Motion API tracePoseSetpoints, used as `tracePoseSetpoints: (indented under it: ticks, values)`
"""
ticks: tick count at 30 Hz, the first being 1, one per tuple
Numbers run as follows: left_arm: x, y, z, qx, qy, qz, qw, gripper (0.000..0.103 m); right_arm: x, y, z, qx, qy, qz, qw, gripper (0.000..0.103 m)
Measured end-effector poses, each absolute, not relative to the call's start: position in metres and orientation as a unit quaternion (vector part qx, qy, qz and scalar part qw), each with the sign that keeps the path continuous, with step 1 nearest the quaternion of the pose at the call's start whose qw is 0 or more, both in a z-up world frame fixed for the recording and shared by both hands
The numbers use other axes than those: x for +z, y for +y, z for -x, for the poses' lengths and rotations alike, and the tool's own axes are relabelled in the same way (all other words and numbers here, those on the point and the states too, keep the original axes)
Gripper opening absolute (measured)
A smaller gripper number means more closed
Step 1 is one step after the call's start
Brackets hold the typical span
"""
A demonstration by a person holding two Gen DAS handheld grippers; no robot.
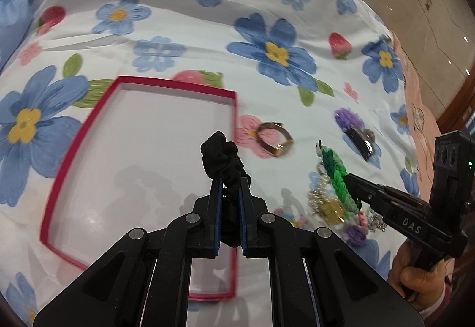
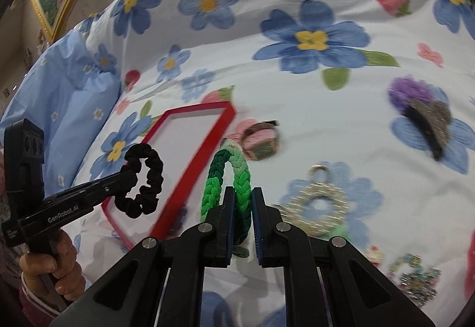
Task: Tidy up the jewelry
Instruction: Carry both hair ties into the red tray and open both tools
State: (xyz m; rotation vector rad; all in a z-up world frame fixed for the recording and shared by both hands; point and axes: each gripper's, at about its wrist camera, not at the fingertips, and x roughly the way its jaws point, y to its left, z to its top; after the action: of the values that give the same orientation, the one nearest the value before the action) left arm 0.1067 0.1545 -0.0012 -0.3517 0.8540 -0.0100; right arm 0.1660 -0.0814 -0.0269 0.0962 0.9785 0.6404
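Left gripper [image 1: 230, 181] pinching scrunchie [image 1: 221, 153] over tray [image 1: 142, 83], right gripper [image 2: 240, 193] clamping green braid [image 2: 228, 175]; barely gripping, probably slipping onto bedsheet [image 1: 193, 24].

The right gripper [image 2: 241, 196] pinches a green braided band [image 2: 228, 178]; at left, the left gripper [image 2: 126, 178] holds a black scrunchie [image 2: 145, 181] over the red-rimmed tray [image 2: 190, 172] on the floral bedspread [image 2: 267, 83]

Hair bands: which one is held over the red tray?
The black scrunchie, gripped by the left hand-held gripper; the green braided band is beside the red tray.
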Motion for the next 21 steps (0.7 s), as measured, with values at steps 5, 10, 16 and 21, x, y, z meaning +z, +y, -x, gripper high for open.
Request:
tracePoseSetpoints:
  ticks: [5,10,16,21]
  values:
    - [-0.003,0.182,-0.107,0.013,0.407,0.181,0.895,0.008,-0.030,-0.045,-0.170,0.327,0.464,-0.034,0.823,0.011]
    - [-0.010,0.207,-0.113,0.027,0.409,0.193,0.891,0.008,-0.032,-0.006,-0.177,0.352,0.464,-0.027,0.813,0.011]
    - [-0.022,0.236,-0.129,0.038,0.416,0.208,0.885,0.008,-0.041,0.039,-0.193,0.371,0.467,-0.017,0.803,0.011]
    - [-0.035,0.254,-0.146,0.037,0.424,0.216,0.878,0.008,-0.055,0.068,-0.208,0.373,0.477,-0.005,0.796,0.011]
